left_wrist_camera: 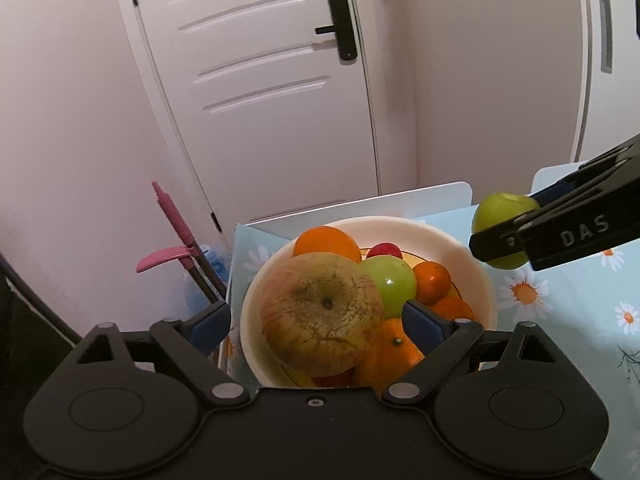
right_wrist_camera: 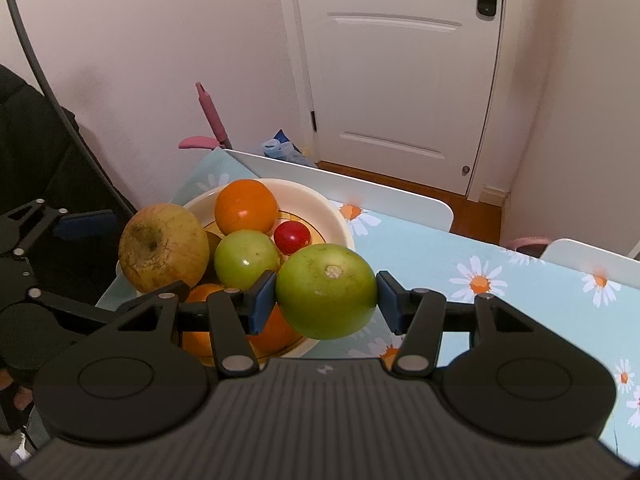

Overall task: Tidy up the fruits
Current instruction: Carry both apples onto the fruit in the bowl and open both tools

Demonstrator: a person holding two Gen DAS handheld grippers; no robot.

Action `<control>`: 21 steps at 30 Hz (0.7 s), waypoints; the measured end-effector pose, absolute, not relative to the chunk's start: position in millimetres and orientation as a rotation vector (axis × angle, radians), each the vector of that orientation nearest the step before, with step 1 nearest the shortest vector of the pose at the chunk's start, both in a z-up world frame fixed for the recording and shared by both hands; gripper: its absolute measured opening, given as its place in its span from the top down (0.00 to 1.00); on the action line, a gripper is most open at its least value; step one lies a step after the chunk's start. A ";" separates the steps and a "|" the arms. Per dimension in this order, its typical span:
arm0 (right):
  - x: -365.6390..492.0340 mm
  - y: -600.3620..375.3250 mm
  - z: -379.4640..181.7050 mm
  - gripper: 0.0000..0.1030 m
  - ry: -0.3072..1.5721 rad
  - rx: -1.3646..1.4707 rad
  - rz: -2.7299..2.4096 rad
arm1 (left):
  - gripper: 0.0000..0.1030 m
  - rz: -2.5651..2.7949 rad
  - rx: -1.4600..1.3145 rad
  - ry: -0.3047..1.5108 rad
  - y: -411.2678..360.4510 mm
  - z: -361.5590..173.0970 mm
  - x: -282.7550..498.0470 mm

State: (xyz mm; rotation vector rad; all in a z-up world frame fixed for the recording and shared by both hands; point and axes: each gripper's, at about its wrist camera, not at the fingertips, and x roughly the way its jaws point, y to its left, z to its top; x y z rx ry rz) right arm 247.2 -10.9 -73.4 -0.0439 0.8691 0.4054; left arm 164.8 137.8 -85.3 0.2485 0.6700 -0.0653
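Left gripper [left_wrist_camera: 316, 322] is standing with jaws wide, the pads clear of the big russet apple [left_wrist_camera: 322, 314] that is resting on the fruit pile in the cream bowl [left_wrist_camera: 472, 264]. Right gripper [right_wrist_camera: 326, 300] is clamping a green apple [right_wrist_camera: 326, 292] between both pads, holding it above the bench [right_wrist_camera: 520, 308] just beside the bowl's rim.

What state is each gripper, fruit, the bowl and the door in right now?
Left gripper: open, jaws either side of the big apple, not pressing.
Big apple: resting on the pile in the bowl.
Right gripper: shut on a green apple.
Green apple: held clear of the bowl.
Bowl: filled with fruit.
Door: closed.
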 end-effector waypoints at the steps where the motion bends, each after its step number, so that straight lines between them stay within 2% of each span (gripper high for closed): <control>1: 247.9 -10.0 -73.8 0.33 0.868 -0.047 0.409 | 0.08 -0.063 0.241 0.671 138.7 -84.0 163.1; 21: 254.2 10.8 -107.4 0.33 0.811 -0.082 0.499 | 0.08 -0.072 0.215 0.703 148.5 -82.4 142.9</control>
